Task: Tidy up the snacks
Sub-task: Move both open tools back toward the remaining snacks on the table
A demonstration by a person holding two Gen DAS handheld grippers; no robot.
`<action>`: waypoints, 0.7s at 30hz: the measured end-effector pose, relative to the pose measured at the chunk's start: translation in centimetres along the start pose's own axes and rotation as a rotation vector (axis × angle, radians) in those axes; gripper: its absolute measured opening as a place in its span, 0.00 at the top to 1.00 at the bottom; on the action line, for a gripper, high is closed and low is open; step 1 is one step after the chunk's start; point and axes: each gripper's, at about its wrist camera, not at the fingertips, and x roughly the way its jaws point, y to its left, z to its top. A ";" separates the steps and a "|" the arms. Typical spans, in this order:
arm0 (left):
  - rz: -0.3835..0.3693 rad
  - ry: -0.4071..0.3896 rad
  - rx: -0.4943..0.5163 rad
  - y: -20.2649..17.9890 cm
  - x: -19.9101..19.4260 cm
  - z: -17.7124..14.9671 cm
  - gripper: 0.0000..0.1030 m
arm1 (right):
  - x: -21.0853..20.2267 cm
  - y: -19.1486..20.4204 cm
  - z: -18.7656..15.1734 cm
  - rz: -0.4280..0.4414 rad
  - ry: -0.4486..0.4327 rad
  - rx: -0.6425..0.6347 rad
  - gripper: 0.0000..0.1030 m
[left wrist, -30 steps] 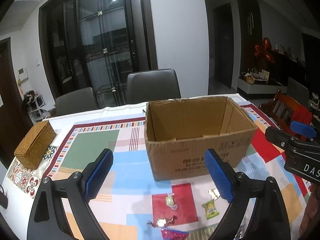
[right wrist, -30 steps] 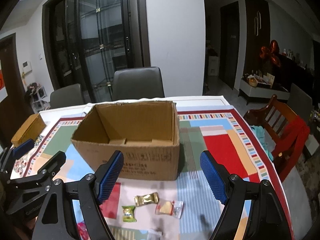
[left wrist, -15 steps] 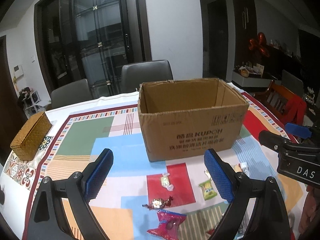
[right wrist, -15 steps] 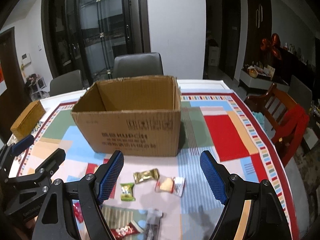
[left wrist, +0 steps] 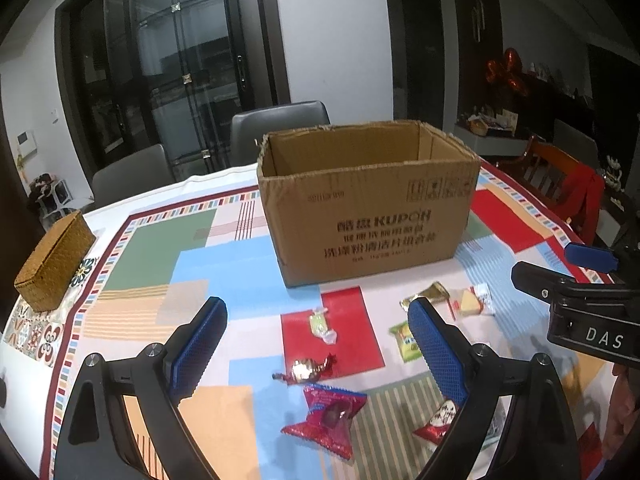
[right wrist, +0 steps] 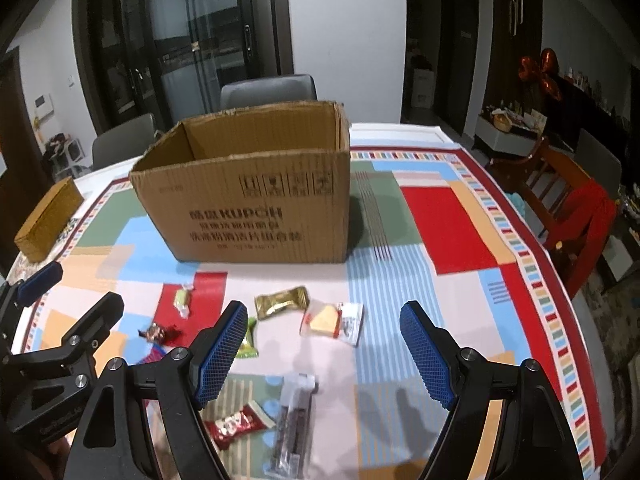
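Observation:
An open cardboard box [left wrist: 368, 216] [right wrist: 252, 208] stands mid-table. Wrapped snacks lie in front of it: a gold bar [right wrist: 282, 302], a clear pack with a yellow wedge [right wrist: 332, 322], a pale green candy [left wrist: 320, 324], a red-foil candy [left wrist: 306, 370], a green packet [left wrist: 405, 340], a red pouch [left wrist: 330, 416], a red-white pack [right wrist: 238, 426] and a dark bar [right wrist: 294, 420]. My left gripper [left wrist: 318, 354] is open and empty above the candies. My right gripper [right wrist: 322, 354] is open and empty above the wedge pack and dark bar.
A woven box [left wrist: 52, 260] sits at the table's left edge. Grey chairs [left wrist: 280, 128] stand behind the table and a wooden chair with red cloth [right wrist: 576, 208] to the right. The patterned tablecloth [right wrist: 460, 220] covers the table.
Both grippers have pulled back and lower, toward the near edge; more snacks have come into view at the bottom. Both stay open and empty.

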 end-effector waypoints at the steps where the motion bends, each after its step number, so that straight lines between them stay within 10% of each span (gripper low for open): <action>1: -0.002 0.002 0.000 0.0 0.0 -0.2 0.10 | 0.1 0.0 -0.2 0.000 0.006 0.002 0.23; 21: -0.034 0.092 0.020 0.1 2.2 -4.7 0.13 | 1.9 1.3 -4.5 -0.020 0.103 -0.019 0.23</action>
